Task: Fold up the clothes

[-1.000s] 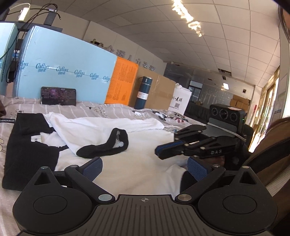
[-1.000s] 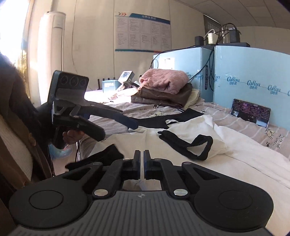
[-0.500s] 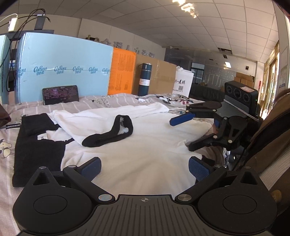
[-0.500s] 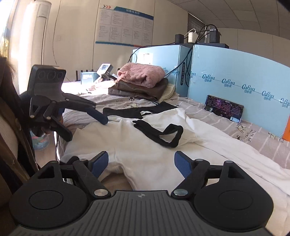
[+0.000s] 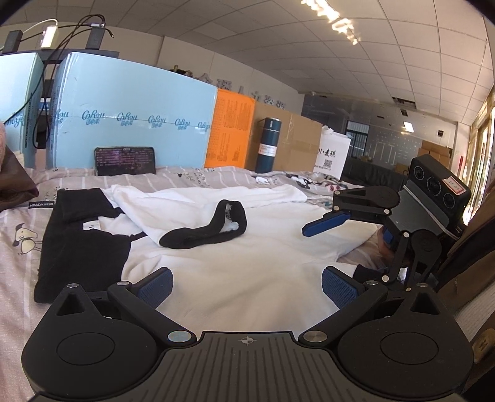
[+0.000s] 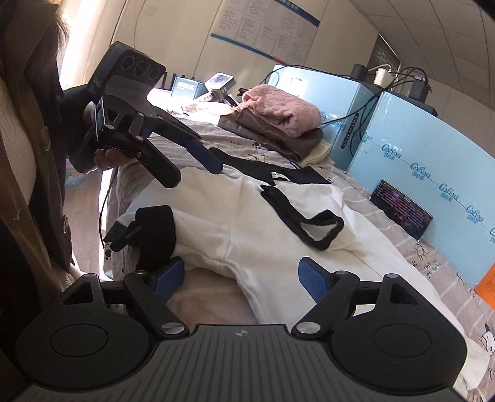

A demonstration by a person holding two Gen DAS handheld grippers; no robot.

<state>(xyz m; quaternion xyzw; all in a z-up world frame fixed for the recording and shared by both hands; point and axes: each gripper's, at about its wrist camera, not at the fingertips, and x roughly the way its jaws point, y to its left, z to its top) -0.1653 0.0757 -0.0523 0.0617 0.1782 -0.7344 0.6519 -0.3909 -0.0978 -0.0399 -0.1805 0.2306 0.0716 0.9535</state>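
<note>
— What has changed since a second ago?

— The right gripper (image 6: 241,280) was pressed shut low over the near edge of the white garment (image 5: 247,256); half a second ago its fingers had sprung wide, and now they stand apart with nothing between them. Seen from the left wrist, it has lifted off the cloth and hangs in the air at the right. The left gripper (image 5: 247,284) has had its blue pads spread the whole time, empty.

— Any writing to read?

— "CoRou" repeats in blue script along the light-blue foam board (image 5: 133,117). A small strip on the black cloth reads "HBADA". The white bag (image 5: 332,154) carries Chinese characters and a QR code — too small to make out further. The wall poster (image 6: 263,27) is blurred.

— And the garment?

— White with black sleeves (image 5: 77,228) and a black collar (image 5: 204,232) standing up in a loop. It lies spread on the striped bedsheet (image 5: 18,256), one white flap laid across its chest, a black cuff (image 6: 154,235) hanging at the bed's near edge.
</note>
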